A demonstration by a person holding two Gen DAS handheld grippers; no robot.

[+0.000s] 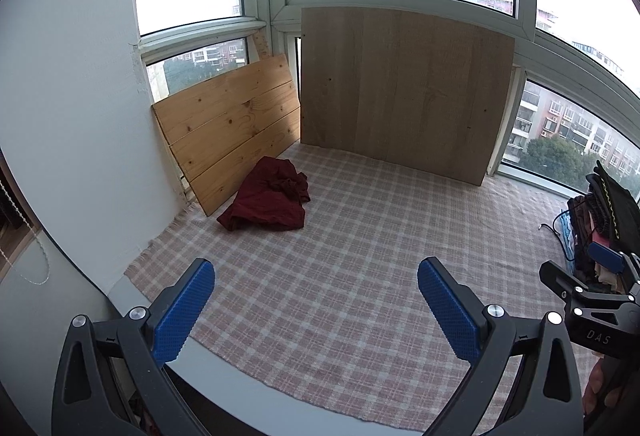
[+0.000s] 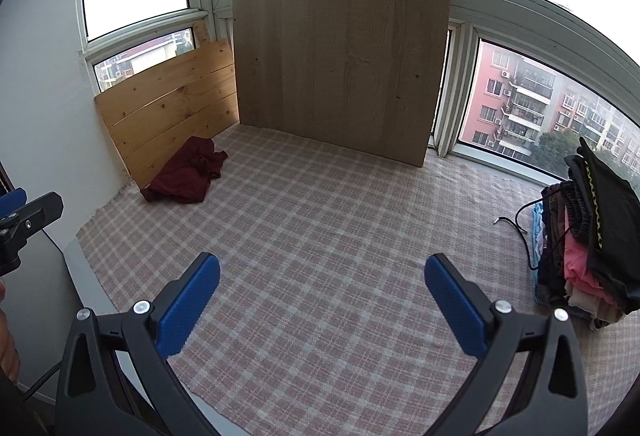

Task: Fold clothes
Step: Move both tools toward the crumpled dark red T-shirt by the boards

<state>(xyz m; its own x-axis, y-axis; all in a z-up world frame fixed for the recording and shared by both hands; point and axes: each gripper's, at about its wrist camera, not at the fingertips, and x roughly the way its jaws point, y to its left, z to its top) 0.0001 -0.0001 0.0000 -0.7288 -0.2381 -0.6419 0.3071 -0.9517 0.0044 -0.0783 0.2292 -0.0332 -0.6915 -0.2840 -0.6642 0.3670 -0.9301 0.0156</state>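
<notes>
Clothes sit in two places on the checked cloth (image 2: 320,236) covering the worktop: a crumpled dark red garment (image 1: 268,197) lies at the far left corner, touching the pine board (image 1: 232,123) that leans against the window, and a stacked pile of clothes (image 2: 588,236) stands at the right edge. Both the left tongs (image 1: 316,300) and the right tongs (image 2: 322,296) hover above the cloth, spread wide apart and holding nothing. A larger grey-brown board (image 2: 340,67) leans against the window frame behind.
</notes>
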